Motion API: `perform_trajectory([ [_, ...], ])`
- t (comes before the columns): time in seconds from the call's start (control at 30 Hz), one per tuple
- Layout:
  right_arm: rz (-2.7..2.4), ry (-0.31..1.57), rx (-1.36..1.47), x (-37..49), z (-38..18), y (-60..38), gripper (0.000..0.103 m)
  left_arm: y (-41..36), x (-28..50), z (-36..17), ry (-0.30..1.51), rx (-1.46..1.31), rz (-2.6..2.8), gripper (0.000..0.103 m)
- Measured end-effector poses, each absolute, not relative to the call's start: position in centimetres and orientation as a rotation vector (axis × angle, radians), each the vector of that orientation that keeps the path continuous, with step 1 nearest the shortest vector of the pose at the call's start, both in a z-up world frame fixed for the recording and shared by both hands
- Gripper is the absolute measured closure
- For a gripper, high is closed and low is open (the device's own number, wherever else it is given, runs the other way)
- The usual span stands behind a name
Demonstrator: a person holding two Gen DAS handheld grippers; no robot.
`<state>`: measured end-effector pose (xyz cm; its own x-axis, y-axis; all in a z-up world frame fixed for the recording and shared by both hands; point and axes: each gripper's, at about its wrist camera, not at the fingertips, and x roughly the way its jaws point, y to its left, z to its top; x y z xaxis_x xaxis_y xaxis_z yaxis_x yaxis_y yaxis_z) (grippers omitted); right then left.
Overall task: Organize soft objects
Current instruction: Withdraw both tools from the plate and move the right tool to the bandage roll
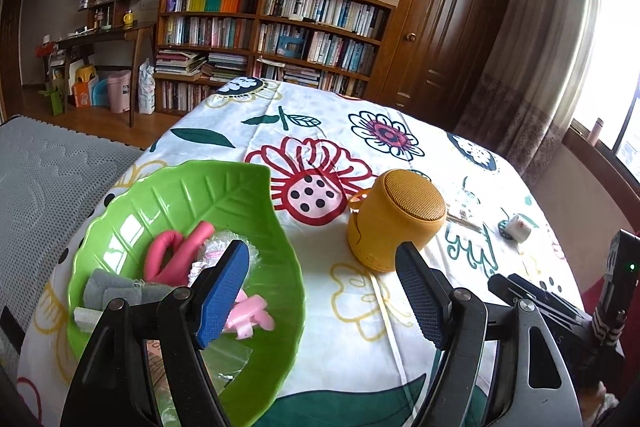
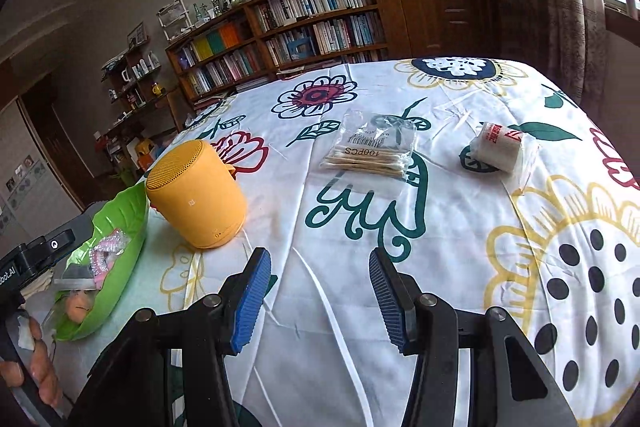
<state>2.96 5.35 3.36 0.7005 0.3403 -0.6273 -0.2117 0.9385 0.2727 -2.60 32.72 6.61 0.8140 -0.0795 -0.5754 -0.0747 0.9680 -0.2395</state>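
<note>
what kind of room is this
Most likely a lived-in home study or living room: a long wooden bookshelf packed with books, a panelled wooden door, and a table under a floral tablecloth holding a green leaf-shaped dish.

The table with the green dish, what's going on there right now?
A person holds a claw in each hand over a flowered tablecloth. Both the left claw and right claw are open and empty. The green dish already holds a pink curler and other soft bits. A swab bag and a wrapped roll lie outside it, beyond a yellow speaker.
</note>
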Motion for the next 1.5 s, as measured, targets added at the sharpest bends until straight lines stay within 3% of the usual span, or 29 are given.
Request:
perform_trajectory([
  [0.93,0.184,0.736,0.247,4.1,2.8,-0.8,0.046,22.5,-0.8,5.4,0.697,-0.054,-0.165,0.026],
  [1.03,0.164,0.73,0.246,4.4,2.9,-1.5,0.04,21.7,-0.5,5.3,0.704,-0.037,-0.179,0.026],
  [1.5,0.09,0.734,0.281,7.7,3.2,-4.8,0.032,17.9,0.7,4.3,0.739,0.046,-0.252,0.026],
])
